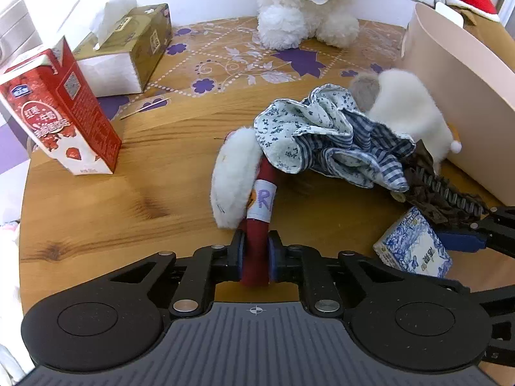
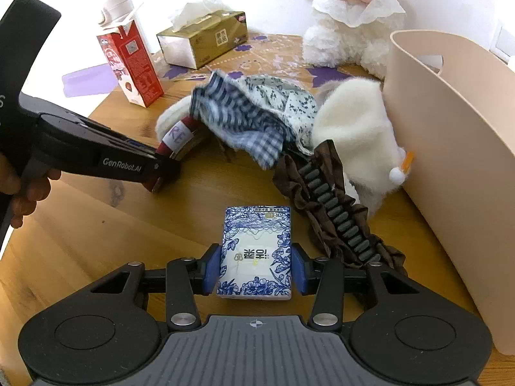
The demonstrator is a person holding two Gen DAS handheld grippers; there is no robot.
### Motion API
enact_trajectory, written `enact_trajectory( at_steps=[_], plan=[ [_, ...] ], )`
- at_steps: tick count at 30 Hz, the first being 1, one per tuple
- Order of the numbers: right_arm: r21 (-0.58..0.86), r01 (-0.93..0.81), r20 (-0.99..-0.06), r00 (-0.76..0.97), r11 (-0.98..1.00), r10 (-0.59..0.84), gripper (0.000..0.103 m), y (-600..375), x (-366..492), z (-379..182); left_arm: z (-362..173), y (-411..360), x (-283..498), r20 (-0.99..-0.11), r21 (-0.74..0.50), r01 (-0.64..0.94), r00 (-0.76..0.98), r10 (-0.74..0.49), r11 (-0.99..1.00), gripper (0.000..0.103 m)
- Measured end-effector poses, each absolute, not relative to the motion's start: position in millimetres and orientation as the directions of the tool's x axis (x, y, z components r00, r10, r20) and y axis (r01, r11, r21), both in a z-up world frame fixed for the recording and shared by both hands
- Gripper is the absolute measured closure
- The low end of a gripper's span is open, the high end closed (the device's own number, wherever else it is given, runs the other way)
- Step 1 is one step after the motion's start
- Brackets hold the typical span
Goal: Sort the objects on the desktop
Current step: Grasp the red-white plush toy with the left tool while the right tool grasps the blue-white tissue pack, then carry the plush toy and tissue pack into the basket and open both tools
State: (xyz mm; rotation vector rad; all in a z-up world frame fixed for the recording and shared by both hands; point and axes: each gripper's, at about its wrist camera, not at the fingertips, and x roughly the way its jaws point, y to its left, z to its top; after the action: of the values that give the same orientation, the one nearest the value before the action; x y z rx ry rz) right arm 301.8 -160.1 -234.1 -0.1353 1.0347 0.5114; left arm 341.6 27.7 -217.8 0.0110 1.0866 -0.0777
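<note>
Under patterned cloth [image 1: 322, 135], red tube [image 1: 257, 257] half hidden.

The tabletop [image 1: 96, 218] is varnished wood with a visible grain and a soft sheen, and a clear glossy plastic mat [image 1: 225, 58] printed with purple flowers covers its far edge. The red milk carton [image 1: 61, 112] is coated, slightly shiny card, and the gold tissue box [image 1: 141, 41] is glossy card with soft paper tissue standing out of it. The blue-and-white tissue pack [image 2: 256, 254] has a smooth shiny plastic wrap. The bundled cloth [image 1: 322, 132] is matt woven cotton, checked and flowered. The white plush toy [image 1: 309, 22] is fluffy pile, and the beige bin [image 2: 450, 160] is smooth matt plastic.
</note>
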Motion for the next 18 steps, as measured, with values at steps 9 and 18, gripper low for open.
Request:
enact_trajectory(
  at_steps=[9, 18],
  plan=[
    [0.138, -0.488, -0.829, 0.418, 0.862, 0.37, 0.061, -163, 297, -221, -201, 24, 324, -0.866, -0.004, 0.073, 0.498, -0.04, 0.997, 0.093],
    [0.141, -0.523, -0.798, 0.443, 0.841, 0.409, 0.061, -167, 287, -200, -182, 25, 305, -0.848, 0.003, 0.043, 0.53, -0.02, 0.999, 0.093]
  ],
)
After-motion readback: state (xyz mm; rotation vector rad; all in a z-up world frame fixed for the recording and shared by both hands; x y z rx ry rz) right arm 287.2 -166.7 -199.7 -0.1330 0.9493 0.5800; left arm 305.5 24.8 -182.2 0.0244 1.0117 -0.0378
